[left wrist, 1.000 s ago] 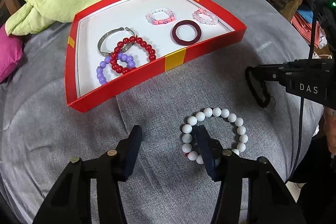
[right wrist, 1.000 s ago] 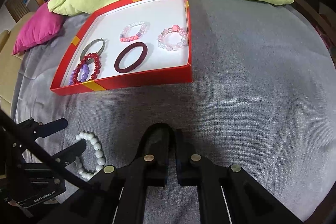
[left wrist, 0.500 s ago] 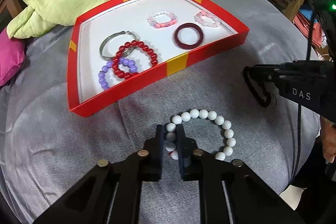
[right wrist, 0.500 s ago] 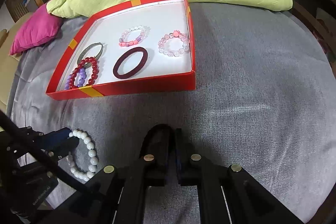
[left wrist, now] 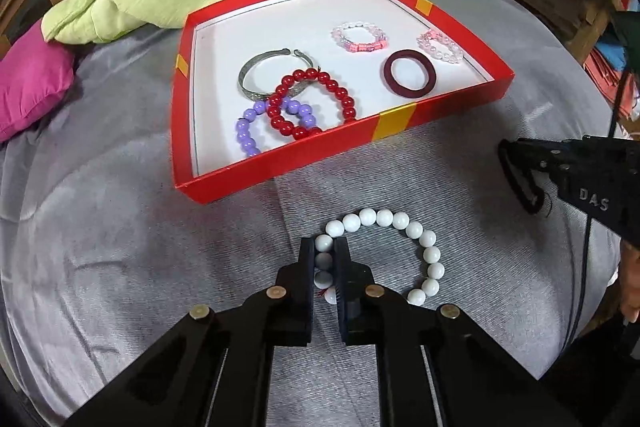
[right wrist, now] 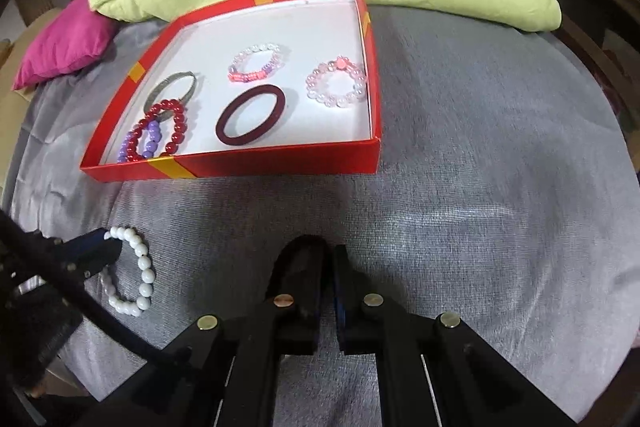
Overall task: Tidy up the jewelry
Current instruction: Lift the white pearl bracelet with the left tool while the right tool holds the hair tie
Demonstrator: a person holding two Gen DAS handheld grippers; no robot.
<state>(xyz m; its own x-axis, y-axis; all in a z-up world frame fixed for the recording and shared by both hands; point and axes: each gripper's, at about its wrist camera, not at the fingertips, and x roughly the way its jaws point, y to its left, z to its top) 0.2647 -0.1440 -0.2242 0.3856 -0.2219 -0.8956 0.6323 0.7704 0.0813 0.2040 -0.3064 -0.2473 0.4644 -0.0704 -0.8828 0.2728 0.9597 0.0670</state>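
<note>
Two tongs work over a grey bedcover (left wrist: 120, 227). The left tongs (left wrist: 324, 247) are clamped on the left side of the white bead bracelet (left wrist: 400, 223), which lies on the cover just near of the red box (left wrist: 392, 123). The right tongs (right wrist: 330, 259) are closed with nothing between them, well right of that bracelet. Inside the box lie a silver bangle (left wrist: 256, 71), red beads (left wrist: 312, 107), purple beads (left wrist: 248, 131), a maroon ring (left wrist: 410, 73) and two pink bracelets at the far right.
</note>
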